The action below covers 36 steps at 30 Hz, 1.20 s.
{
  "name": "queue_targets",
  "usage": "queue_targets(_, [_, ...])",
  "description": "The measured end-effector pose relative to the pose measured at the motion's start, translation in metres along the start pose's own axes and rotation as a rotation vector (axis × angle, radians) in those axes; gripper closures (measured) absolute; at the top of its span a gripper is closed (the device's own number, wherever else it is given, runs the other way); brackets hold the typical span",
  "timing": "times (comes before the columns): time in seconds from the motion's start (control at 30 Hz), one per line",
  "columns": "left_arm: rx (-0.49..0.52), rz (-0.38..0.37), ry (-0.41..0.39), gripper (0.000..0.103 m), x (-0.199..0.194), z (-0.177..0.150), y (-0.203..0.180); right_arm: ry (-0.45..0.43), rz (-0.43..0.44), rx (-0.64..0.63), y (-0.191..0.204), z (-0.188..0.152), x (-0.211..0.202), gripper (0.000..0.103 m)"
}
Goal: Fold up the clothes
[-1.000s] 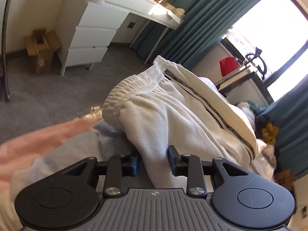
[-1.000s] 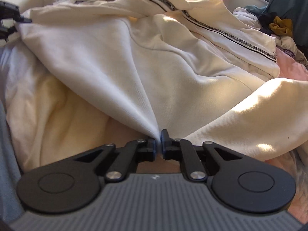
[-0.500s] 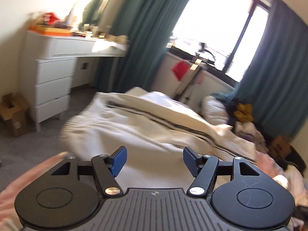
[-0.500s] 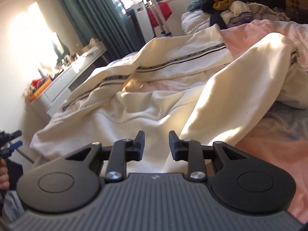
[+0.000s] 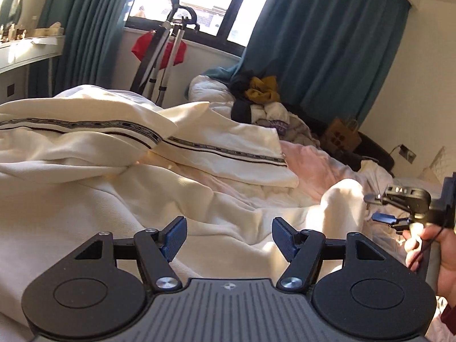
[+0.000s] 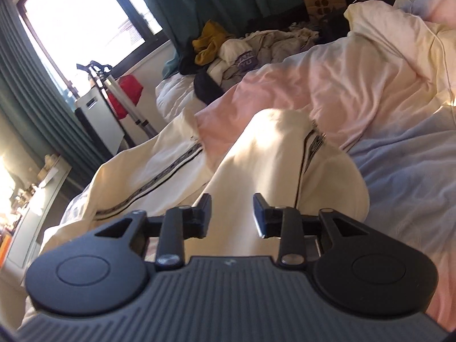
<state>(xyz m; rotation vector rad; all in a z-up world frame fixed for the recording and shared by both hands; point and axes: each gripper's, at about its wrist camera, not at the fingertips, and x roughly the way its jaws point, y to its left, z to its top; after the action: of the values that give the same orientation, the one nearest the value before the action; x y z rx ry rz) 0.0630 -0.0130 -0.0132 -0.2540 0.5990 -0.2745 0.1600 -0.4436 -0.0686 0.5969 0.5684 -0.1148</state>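
Cream trousers [image 5: 94, 176] with a dark patterned side stripe lie spread and partly folded on the bed. My left gripper [image 5: 229, 235] is open and empty, just above the cloth. My right gripper [image 6: 232, 213] is open and empty, above one folded cream trouser leg [image 6: 268, 159]. The right gripper also shows at the right edge of the left wrist view [image 5: 379, 208], held in a hand beside that trouser leg.
A pink and pale blue bed cover [image 6: 356, 85] lies under the trousers. A pile of other clothes [image 5: 262, 99] sits at the far end. A folded stand with a red cloth [image 5: 162, 54] leans under the window. A paper bag [image 5: 340, 136] stands by the curtain. A white desk [image 5: 25, 51] stands left.
Both grippers let go of the trousers and opened. They lifted and drew back; the trousers now lie on the bed.
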Motion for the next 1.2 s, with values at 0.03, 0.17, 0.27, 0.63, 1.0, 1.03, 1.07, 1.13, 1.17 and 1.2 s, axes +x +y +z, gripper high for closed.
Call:
queue_targets(0.03, [0.012, -0.005, 0.011, 0.035, 0.008, -0.004, -0.002, -0.011, -0.018, 0.024, -0.009, 0.002, 0.009, 0.031])
queue_targets(0.17, [0.032, -0.020, 0.049, 0.035, 0.035, -0.017, 0.012, 0.002, -0.043, 0.164, -0.045, 0.003, 0.046, 0.024])
queue_targets(0.27, [0.036, -0.026, 0.074, 0.035, 0.053, -0.026, 0.023, 0.007, 0.019, 0.287, -0.066, 0.001, 0.069, 0.025])
queue_targets(0.63, [-0.043, -0.045, 0.115, 0.035, 0.076, -0.030, 0.052, -0.154, 0.203, 0.213, -0.016, 0.026, 0.068, 0.091])
queue_targets(1.0, [-0.032, -0.064, 0.077, 0.035, 0.064, -0.027, 0.049, -0.419, 0.241, 0.223, -0.036, 0.044, -0.004, 0.091])
queue_targets(1.03, [-0.029, -0.064, 0.078, 0.035, 0.064, -0.028, 0.049, -0.342, 0.153, 0.297, -0.057, 0.041, 0.005, 0.091])
queue_targets(1.07, [-0.028, -0.064, 0.081, 0.035, 0.064, -0.028, 0.048, -0.246, 0.071, 0.375, -0.079, 0.038, 0.016, 0.091])
queue_targets(1.13, [-0.024, -0.065, 0.087, 0.035, 0.064, -0.029, 0.046, -0.072, -0.040, 0.512, -0.121, 0.023, 0.034, 0.091])
queue_targets(1.17, [-0.020, -0.066, 0.089, 0.035, 0.063, -0.030, 0.045, -0.014, -0.073, 0.573, -0.139, 0.015, 0.039, 0.091])
queue_targets(1.2, [-0.017, -0.068, 0.092, 0.035, 0.063, -0.031, 0.044, 0.012, -0.091, 0.631, -0.154, 0.007, 0.040, 0.091])
